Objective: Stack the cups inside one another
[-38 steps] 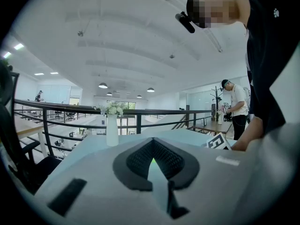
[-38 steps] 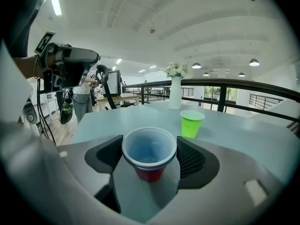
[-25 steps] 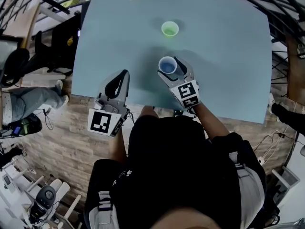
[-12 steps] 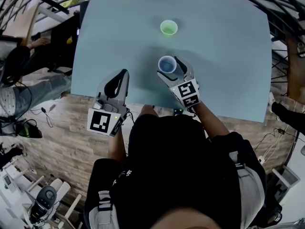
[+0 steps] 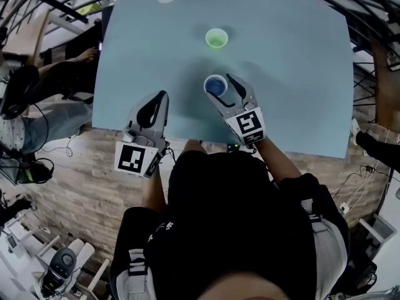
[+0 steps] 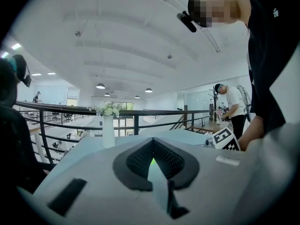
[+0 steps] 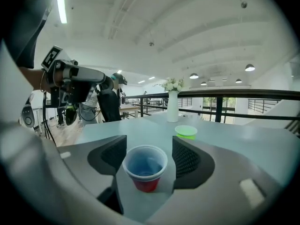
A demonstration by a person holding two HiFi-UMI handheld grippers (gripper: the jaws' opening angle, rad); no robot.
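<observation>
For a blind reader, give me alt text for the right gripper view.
A red cup with a blue inside sits between the right gripper's fingers, which have just been closing on it. Beyond, a green cup and a white vase stand on the table.

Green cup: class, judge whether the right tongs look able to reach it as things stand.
Probably yes: only bare table lies between the right tongs and the green cup. But the tongs, which have just been closing, hold the blue cup, so they could not grip it.
</observation>
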